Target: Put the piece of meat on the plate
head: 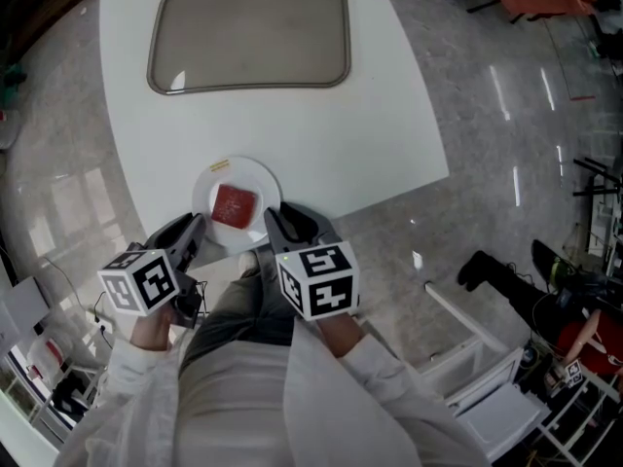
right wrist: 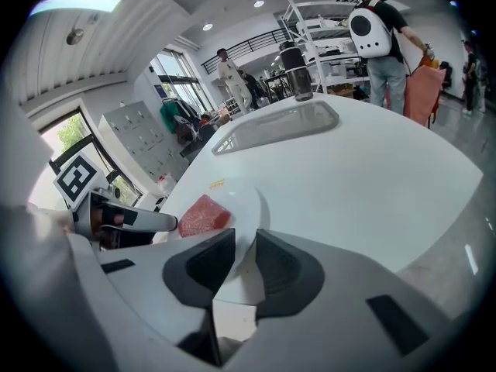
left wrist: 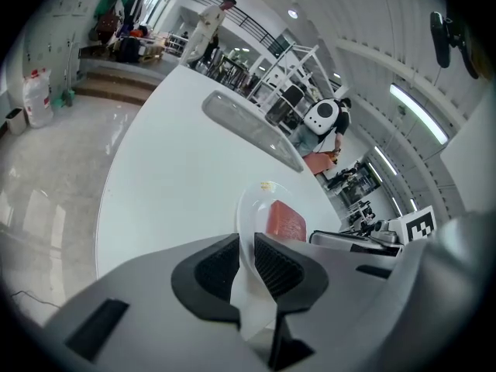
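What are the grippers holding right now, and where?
Both hold the plate by its rim: left gripper on its left side, right gripper on its right.

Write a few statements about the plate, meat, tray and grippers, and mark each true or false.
1. The meat lies on the plate. True.
2. The left gripper hangs open, clear of the plate. False: its jaws are shut on the plate's rim.
3. The right gripper grips the plate's rim. True.
4. The tray touches the plate. False: bare table lies between them.
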A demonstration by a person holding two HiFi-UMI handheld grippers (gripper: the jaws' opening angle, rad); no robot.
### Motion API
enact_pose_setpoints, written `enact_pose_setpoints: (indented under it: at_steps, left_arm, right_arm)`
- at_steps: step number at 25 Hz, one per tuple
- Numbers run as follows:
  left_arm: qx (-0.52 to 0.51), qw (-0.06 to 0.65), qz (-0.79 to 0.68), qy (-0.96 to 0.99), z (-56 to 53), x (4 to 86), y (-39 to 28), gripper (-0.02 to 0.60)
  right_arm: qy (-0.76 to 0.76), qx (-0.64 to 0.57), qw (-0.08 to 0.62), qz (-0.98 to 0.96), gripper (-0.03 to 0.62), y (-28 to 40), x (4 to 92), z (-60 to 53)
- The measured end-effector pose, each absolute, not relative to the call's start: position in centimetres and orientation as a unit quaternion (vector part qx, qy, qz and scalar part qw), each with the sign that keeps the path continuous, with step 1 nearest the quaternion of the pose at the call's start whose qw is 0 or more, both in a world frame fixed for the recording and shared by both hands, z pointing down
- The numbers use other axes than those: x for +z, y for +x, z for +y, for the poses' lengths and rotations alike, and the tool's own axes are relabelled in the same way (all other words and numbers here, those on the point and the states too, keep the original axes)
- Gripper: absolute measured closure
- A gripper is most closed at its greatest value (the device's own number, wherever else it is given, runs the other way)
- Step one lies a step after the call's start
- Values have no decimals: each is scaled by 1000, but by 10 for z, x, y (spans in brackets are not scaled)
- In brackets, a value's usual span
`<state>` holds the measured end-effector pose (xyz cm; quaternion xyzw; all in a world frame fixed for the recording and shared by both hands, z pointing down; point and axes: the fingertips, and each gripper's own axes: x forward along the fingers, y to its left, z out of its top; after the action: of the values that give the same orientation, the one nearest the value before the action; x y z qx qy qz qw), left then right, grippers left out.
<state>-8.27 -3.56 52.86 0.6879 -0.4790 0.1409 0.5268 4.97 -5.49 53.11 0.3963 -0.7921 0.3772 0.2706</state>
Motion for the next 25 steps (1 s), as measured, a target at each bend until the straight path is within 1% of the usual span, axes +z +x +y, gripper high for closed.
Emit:
enact_pose_setpoints:
  at_steps: [10, 18, 22, 25]
  left_arm:
    - [125, 522, -486, 690, -50, 515, -71, 515]
    - [113, 504, -498, 696, -70, 502, -64, 515]
    - [113, 508, -492, 698, -71, 499, -62, 515]
    - [120, 493, -491, 708, -77, 492, -62, 515]
  right_arm:
    - [388, 385, 260, -796, 503, 62, 519, -69]
    - [388, 390, 235, -801, 503, 71, 507, -81]
    - [392, 392, 227, -801, 507, 73, 501, -85]
    - [395, 389, 223, -802, 507, 73, 496, -88]
